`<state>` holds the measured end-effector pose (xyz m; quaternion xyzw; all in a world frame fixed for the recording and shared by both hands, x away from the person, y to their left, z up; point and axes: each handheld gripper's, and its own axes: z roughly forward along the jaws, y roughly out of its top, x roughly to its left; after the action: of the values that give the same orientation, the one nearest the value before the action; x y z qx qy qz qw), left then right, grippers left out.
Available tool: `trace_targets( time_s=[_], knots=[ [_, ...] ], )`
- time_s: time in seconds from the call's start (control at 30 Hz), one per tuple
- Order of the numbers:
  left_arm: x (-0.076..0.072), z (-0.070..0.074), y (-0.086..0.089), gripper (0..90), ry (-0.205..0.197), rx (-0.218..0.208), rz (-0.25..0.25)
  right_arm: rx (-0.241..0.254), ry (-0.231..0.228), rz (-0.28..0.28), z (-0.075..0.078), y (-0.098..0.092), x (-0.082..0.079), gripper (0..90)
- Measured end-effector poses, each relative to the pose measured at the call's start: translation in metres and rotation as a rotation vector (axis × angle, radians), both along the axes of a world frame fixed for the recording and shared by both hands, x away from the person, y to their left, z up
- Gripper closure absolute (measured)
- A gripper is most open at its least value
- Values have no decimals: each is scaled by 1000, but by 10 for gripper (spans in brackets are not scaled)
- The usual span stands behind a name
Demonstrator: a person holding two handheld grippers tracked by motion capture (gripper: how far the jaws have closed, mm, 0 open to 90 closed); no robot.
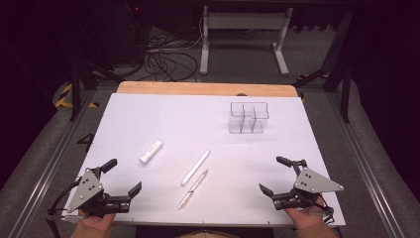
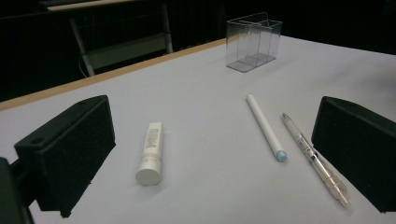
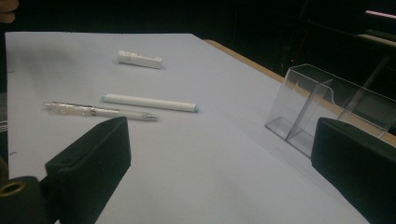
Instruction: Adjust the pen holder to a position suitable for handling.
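A small white tube [image 1: 150, 152] [image 2: 150, 154] [image 3: 139, 59] lies left of centre on the white table [image 1: 188, 124]. Beside it lie a white pen [image 1: 195, 168] [image 2: 265, 127] [image 3: 149, 103] and a clear pen [image 1: 192, 189] [image 2: 314, 158] [image 3: 100, 111]. At the back right stands a clear plastic organizer [image 1: 248, 118] [image 2: 253, 40] [image 3: 327, 107] with compartments. My left gripper [image 1: 121, 176] [image 2: 210, 154] rests at the front left, jaws wide open and empty. At the front right my right gripper [image 1: 275, 174] [image 3: 224, 158] also stands open with nothing between its jaws.
A wooden edge [image 1: 208, 89] runs along the table's far side. Behind it stand a white table frame [image 1: 242, 34] and loose cables [image 1: 163, 59] on the floor. Dark stands flank both sides.
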<state>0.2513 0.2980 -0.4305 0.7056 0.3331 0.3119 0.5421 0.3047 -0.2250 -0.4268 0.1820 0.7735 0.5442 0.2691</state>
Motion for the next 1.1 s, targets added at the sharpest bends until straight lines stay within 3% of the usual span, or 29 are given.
trace_targets(
  time_s=[0.57,1.1],
  knots=[
    [-3,1,-3,4,-23,44,-1,-14,-7,-2,2,1,-1,68],
    [-6,1,-4,6,-22,42,-2,-38,48,-5,10,9,16,95]
  ],
)
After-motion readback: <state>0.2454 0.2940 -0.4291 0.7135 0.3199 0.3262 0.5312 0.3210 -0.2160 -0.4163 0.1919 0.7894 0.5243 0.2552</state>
